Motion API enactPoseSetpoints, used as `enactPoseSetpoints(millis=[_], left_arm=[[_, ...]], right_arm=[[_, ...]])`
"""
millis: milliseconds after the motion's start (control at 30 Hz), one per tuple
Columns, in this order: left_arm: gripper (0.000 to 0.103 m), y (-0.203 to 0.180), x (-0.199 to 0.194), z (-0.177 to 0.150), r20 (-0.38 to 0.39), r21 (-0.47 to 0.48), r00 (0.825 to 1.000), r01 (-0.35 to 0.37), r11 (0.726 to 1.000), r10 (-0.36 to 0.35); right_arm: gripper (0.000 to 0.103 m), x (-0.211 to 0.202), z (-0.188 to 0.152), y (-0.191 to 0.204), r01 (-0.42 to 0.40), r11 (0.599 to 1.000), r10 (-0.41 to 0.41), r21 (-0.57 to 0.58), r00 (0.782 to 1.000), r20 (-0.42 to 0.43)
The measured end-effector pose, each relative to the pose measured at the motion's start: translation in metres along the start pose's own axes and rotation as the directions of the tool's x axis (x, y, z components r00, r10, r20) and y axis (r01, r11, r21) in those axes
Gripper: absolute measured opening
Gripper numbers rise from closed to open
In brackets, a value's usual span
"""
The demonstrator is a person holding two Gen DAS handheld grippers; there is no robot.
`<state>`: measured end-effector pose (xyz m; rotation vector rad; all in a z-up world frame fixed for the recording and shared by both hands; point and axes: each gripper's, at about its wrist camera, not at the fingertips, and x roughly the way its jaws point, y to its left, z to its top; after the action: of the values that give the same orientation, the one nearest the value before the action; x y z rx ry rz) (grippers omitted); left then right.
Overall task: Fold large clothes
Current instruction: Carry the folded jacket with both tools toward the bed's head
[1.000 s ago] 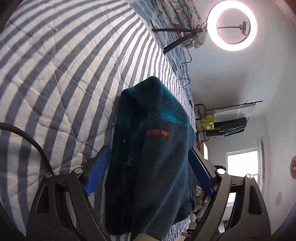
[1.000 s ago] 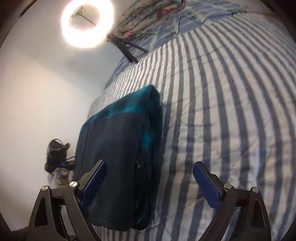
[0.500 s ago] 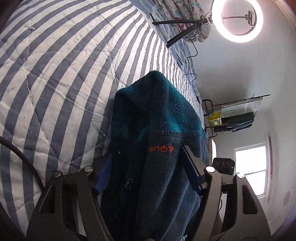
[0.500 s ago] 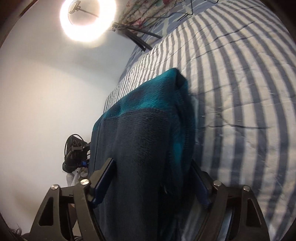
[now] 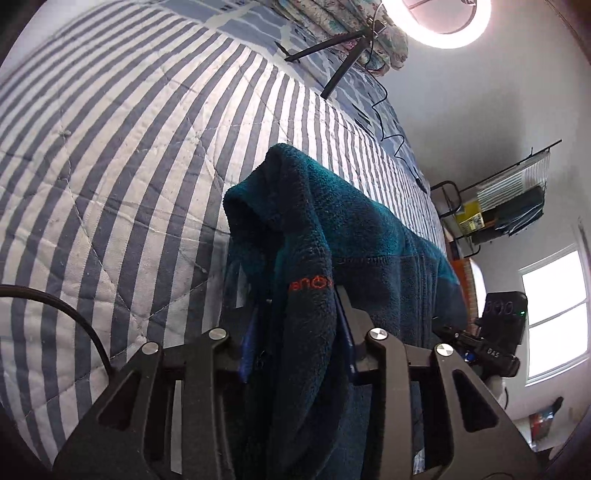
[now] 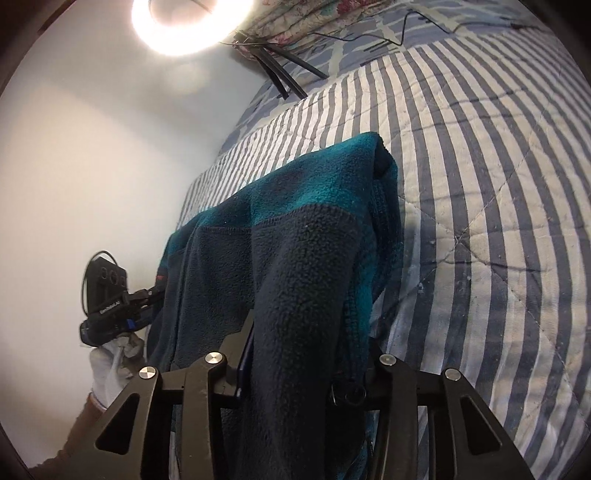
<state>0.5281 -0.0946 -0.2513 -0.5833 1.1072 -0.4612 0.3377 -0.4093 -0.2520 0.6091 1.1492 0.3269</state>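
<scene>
The fleece jacket (image 5: pixel 332 258) is dark blue with a brighter teal band across the top and small orange letters (image 5: pixel 312 285) on it. It is already folded into a long, thick bundle with several layers, so it looks like some of the folding is done. Its far end lies on the striped quilt (image 5: pixel 129 147), near the side edge of the bed. Its near end is bunched up between the two claws.

The left gripper (image 5: pixel 295 332) has a fat roll of the fleece between its blue pads (image 5: pixel 246 354). Its jaws are closing, and the pads already look pressed into the cloth. The right gripper (image 6: pixel 306 354) has the other near corner of the jacket between its jaws. These jaws are closing too, and the fleece fills the gap from side to side. A small metal zipper ring (image 6: pixel 347 397) hangs by its right finger.

In the right wrist view, the left gripper shows on the far side of the jacket, held by a hand in a white glove (image 6: pixel 110 365).

So the grab step is almost finished. I think what is left is to lift the near end and lay it over the far end, to make the bundle shorter. Then it may need a pat to make it flat.

The rest of the quilt is bare. At the head end of the bed stand a ring light (image 5: pixel 443 22) on a black tripod (image 5: pixel 332 55) and a flowery pillow (image 5: pixel 351 26).
</scene>
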Motion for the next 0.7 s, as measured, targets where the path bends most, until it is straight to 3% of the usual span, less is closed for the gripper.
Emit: enactPoseSetpoints(millis=[367,700], left_arm=[[0.029,-0.054,-0.009,-0.008,0.041,0.114,0.998,-0.06,0.992,0.055],[0.027,-0.11,-0.012,-0.034,0.024,0.219,0.999,-0.046,0.975,0.042]], right_arm=[[0.035,-0.028,-0.004,0.058,0.185,0.968,-0.177,-0.171,0.982,0.058],[0.034,-0.079,-0.026,0.084,0.338,0.903,-0.304,-0.266,0.939,0.162]])
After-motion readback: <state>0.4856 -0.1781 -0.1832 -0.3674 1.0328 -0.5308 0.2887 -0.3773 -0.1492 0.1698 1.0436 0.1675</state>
